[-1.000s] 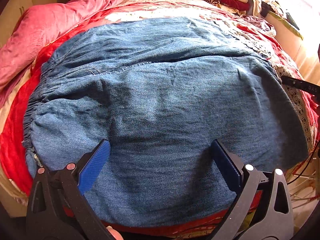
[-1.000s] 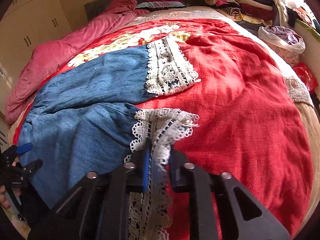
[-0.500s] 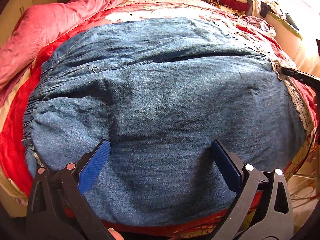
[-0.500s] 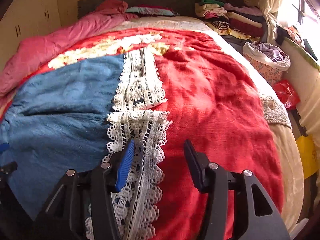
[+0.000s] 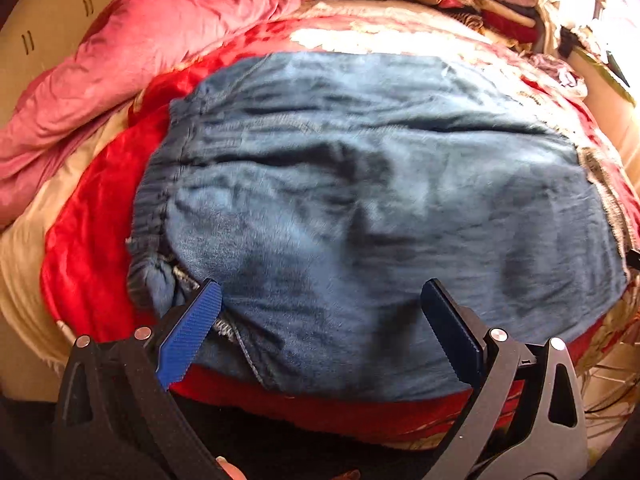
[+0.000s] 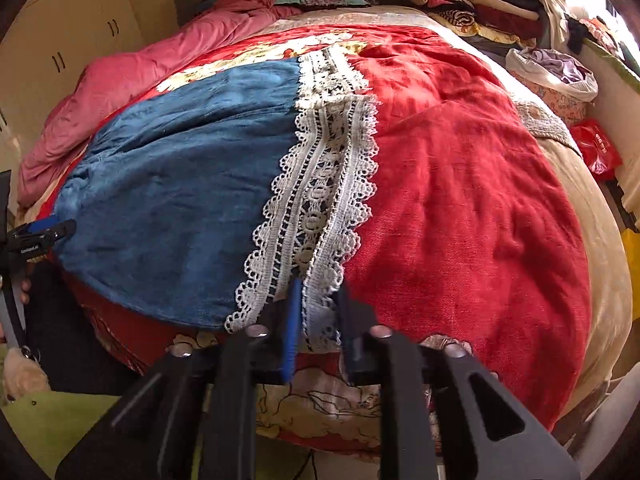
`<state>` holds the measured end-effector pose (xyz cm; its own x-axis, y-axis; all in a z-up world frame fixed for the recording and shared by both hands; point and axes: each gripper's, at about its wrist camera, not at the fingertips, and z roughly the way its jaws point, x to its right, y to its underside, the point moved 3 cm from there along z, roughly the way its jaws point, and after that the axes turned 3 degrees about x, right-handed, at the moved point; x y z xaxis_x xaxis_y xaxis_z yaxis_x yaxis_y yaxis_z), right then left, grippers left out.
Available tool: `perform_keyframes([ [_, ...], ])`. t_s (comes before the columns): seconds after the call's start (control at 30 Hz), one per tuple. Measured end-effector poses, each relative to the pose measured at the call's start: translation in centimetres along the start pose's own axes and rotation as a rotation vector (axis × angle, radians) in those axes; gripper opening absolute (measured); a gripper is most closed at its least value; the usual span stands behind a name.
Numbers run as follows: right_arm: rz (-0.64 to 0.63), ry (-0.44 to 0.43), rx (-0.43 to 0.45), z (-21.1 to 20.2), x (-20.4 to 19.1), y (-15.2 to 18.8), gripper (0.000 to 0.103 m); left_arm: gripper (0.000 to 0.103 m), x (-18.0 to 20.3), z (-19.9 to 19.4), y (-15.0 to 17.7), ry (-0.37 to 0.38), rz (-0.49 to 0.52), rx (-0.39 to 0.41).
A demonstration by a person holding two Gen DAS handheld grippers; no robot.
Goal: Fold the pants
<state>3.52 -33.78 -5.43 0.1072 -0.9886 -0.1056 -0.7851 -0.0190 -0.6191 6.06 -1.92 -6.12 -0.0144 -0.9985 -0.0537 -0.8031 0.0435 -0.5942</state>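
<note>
The right gripper (image 6: 316, 312) is closing on the pants' (image 6: 180, 184) lace hem (image 6: 320, 200); the left gripper (image 5: 320, 316) hangs released. That thin lace bite may slip, dropping the fold.

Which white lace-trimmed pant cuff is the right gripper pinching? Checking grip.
The nearer white lace cuff, its edge between the closing right gripper; the farther lace cuff lies untouched.

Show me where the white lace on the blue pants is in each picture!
Left wrist view: the white lace trim is only a thin blurred strip at the far right edge of the blue pants.
Right wrist view: the lace trim runs down the middle, and the right hand-held gripper is closing on its near end.
Shared landmark: the pink quilt at upper left.
</note>
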Motion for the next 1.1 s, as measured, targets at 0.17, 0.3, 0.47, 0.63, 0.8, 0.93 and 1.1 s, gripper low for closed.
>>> perform_keyframes([
  [0.17,-0.017,0.055,-0.008,-0.6,0.7,0.5,0.012,0.095,-1.2,0.7,0.9,0.005,-0.037,-0.032],
  [0.3,-0.038,0.091,-0.017,0.4,0.4,1.1,0.012,0.095,-1.2,1.1,1.1,0.013,-0.036,-0.037],
  [0.47,-0.039,0.104,0.008,-1.3,0.2,0.1,0.038,0.095,-1.3,0.6,0.9,0.018,-0.041,-0.027],
  [0.63,-0.047,0.087,0.142,-4.8,-0.8,-2.2,0.055,0.095,-1.5,-1.1,0.4,0.015,-0.037,0.008],
  [0.8,-0.097,-0.004,0.222,-5.8,-4.4,-4.9,0.064,0.095,-2.3,-3.6,-0.7,0.011,-0.045,0.075],
  [0.93,-0.160,-0.089,0.247,-5.1,-8.5,-7.4,0.078,0.095,-3.4,-4.8,-2.0,0.011,-0.065,0.113],
  [1.1,-0.223,-0.176,0.265,-3.1,-14.2,-10.8,0.078,0.095,-4.7,-4.9,-3.7,-0.011,-0.070,0.129],
])
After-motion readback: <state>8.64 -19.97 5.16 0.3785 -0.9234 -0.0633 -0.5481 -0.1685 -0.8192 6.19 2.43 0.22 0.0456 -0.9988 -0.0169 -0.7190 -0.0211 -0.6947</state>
